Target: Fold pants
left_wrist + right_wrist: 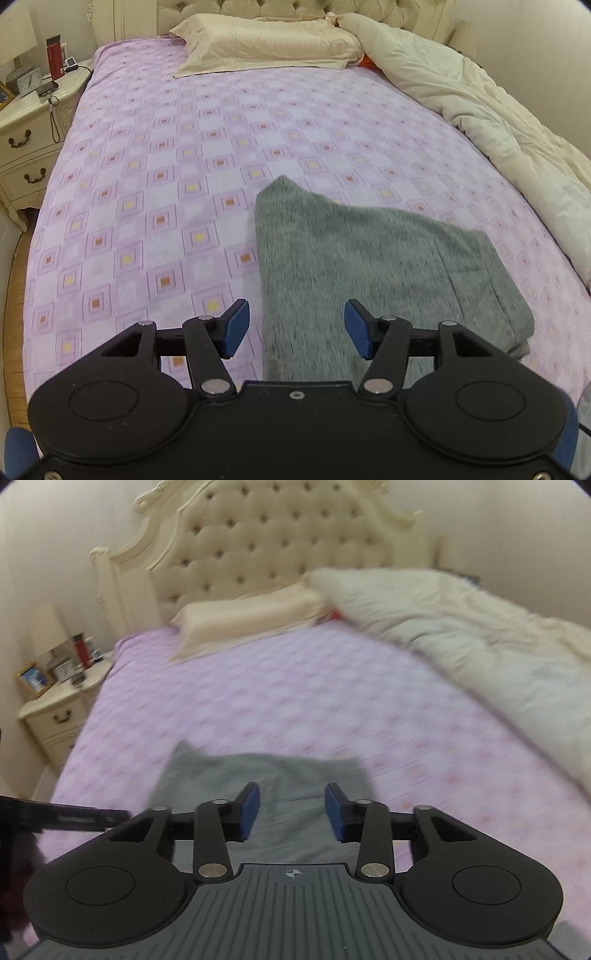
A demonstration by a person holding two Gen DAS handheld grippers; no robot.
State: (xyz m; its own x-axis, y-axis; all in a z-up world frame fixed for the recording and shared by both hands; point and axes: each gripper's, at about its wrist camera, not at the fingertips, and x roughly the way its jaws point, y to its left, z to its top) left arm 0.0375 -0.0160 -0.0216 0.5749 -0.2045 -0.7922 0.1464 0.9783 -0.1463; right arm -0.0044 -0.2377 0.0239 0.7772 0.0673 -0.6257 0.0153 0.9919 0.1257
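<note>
Left gripper [296,329]: closest to my left camera. I see its two blue pads spread wide with nothing between them. It hangs over the near edge of the pants.

Right gripper [291,811]: closest to my right camera. Its blue pads are also wide apart and hold nothing. The gray cloth shows in the gap behind them.

Pants [373,266]: gray and fuzzy, lying in a folded heap on the near part of the bed, a bit to the right in my left view. The near end is cut off behind the gripper body, so I cannot see how far it goes. In my right view the pants [266,786] are blurry and I cannot make out the folds.

Bed sheet [166,184]: purple with little squares. It fills most of both views.

Pillow [266,44]: cream, at the head of the bed.

Blanket [480,122]: cream, bunched up along the right side. Something orange peeks out where it meets the pillow, and I cannot tell what it is.

Headboard [280,550]: cream and buttoned, mostly cut off in my left view.

Nightstand [29,125]: on the left, with a red bottle [54,57] and small things too tiny to name.

Dark bar [66,818]: sticks in from the left edge of my right view, too blurry to tell.
</note>
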